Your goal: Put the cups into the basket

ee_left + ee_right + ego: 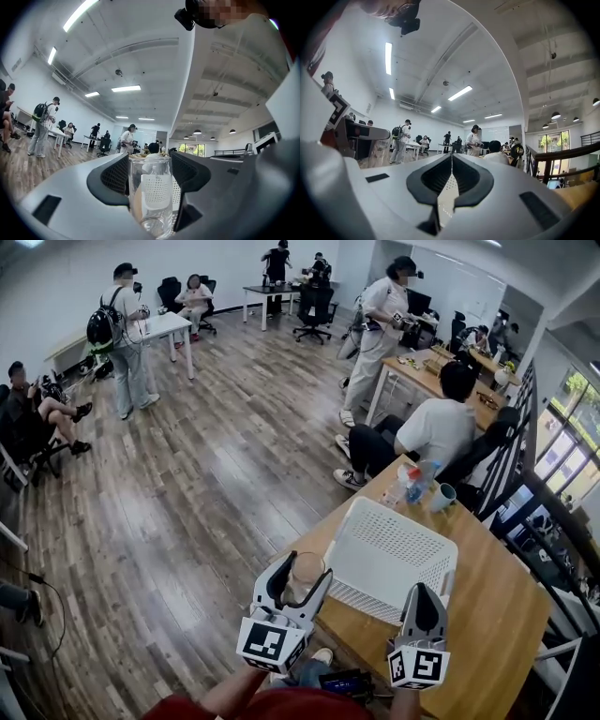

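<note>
A clear glass cup [305,576] is held upright between the jaws of my left gripper [307,566], just left of the white perforated basket [394,549] on the wooden table [497,615]. In the left gripper view the cup [150,201] fills the gap of the left gripper [150,159], with both pads against its sides. My right gripper [422,589] hangs at the basket's near right corner. In the right gripper view its fingertips [451,155] meet and hold nothing. A white and blue cup [442,495] stands beyond the basket.
A plastic bottle [420,482] stands by the far cup. A person in a white shirt [436,427] sits at the table's far end. The table's left edge [314,531] drops to the wood floor. A black railing [553,521] runs along the right.
</note>
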A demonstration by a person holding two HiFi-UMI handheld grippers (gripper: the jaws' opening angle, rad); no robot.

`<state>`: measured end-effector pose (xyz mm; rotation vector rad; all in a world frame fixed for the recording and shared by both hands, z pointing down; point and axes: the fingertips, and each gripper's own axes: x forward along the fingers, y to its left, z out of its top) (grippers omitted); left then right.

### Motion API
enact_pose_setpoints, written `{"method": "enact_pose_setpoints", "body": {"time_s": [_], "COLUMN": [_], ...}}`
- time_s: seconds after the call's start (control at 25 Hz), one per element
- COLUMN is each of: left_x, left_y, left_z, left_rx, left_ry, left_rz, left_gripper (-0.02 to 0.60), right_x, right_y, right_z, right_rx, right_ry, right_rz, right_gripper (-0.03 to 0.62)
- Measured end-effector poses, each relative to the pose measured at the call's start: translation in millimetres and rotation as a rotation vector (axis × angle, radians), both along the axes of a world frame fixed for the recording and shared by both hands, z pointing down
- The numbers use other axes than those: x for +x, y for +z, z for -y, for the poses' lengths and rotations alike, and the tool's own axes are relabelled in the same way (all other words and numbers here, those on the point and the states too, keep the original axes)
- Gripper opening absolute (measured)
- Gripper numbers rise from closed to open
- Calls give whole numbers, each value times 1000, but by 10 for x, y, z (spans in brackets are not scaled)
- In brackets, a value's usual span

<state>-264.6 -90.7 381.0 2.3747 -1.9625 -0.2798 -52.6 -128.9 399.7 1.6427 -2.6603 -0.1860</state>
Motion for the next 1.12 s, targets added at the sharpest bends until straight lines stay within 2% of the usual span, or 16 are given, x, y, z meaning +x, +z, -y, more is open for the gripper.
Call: {"method": "enact_pose_setpoints", "body": {"time_s": [0.76,1.12], "left_x": [862,1419], "left_y": [-57,-69], "left_z": [857,1285], "left_rx": [-10,-27], "left_ry": [141,227], "left_rz": [55,77], "left_gripper": [284,284], "right_x": [865,1469], "right_y": [19,70], "right_z": [590,786], "right_rx": [25,27], "right_ry": [116,189], "right_rz": [86,110], "right_gripper": [12,11]}}
